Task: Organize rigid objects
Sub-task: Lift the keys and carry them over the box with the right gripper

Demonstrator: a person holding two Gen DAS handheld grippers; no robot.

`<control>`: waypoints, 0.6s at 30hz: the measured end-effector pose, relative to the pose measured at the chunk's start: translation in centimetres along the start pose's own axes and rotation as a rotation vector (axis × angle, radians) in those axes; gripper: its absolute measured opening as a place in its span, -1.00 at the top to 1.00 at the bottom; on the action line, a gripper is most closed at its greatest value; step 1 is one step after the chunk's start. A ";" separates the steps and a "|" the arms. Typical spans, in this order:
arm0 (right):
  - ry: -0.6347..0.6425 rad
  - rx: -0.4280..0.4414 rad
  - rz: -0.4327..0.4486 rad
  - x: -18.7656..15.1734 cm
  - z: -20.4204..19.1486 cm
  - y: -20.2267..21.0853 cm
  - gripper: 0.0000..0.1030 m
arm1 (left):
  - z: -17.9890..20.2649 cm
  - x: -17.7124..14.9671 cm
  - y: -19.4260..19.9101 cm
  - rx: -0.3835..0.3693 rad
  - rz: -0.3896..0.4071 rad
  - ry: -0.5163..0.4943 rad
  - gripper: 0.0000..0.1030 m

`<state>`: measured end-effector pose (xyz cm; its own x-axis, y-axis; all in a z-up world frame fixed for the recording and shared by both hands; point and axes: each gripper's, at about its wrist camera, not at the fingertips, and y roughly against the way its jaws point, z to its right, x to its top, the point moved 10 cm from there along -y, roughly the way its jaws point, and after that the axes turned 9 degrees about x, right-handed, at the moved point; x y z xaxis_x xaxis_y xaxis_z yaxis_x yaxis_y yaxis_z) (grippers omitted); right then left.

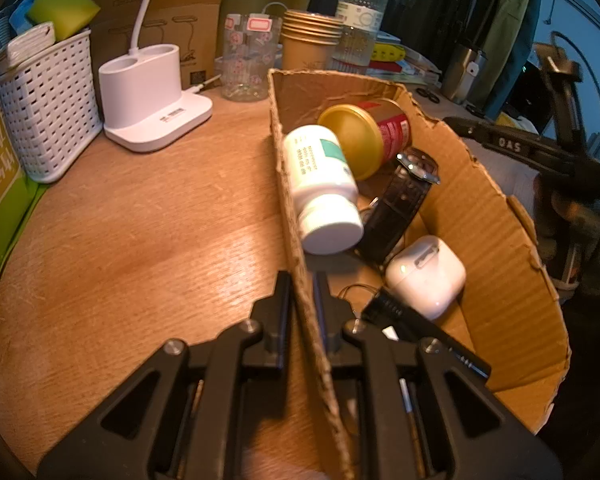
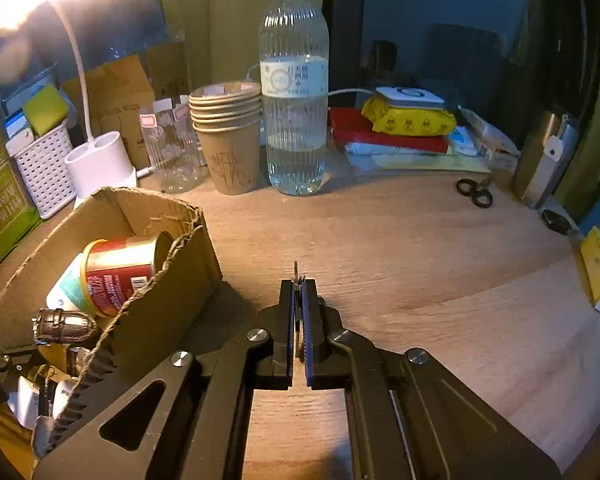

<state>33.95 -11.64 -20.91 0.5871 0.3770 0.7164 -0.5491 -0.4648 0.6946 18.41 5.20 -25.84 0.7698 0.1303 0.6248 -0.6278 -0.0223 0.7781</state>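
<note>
Cluttered wooden desk point(image 2: 400, 248) under warm lamp light.
My left gripper point(image 1: 302, 280) pinches the cardboard box point(image 1: 496, 216) wall; my right gripper point(image 2: 299, 284) is clamped on a thin metal piece point(image 2: 295, 270).

Your left gripper point(image 1: 302, 292): matte black linkage arms, triangular cut-outs, silver screw heads at the pivots, lower frame. Your right gripper point(image 2: 299, 292): same black build, blue-edged pads point(image 2: 309, 332), lower centre.
</note>
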 end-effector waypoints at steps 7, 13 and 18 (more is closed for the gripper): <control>0.022 -0.017 0.053 0.9 -1.1 2.5 0.92 | 0.0 0.0 0.0 0.000 0.000 0.000 0.76; 0.064 -0.039 0.114 2.0 -2.5 5.5 0.92 | 0.0 0.0 0.0 0.000 0.000 0.000 0.76; 0.103 -0.044 0.169 2.9 -4.3 8.3 0.92 | 0.1 0.0 0.0 0.000 0.000 0.000 0.76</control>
<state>28.55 -10.99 -12.78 0.4214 0.3775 0.8246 -0.6616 -0.4938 0.5642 18.44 5.14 -25.86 0.7696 0.1301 0.6251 -0.6280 -0.0228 0.7779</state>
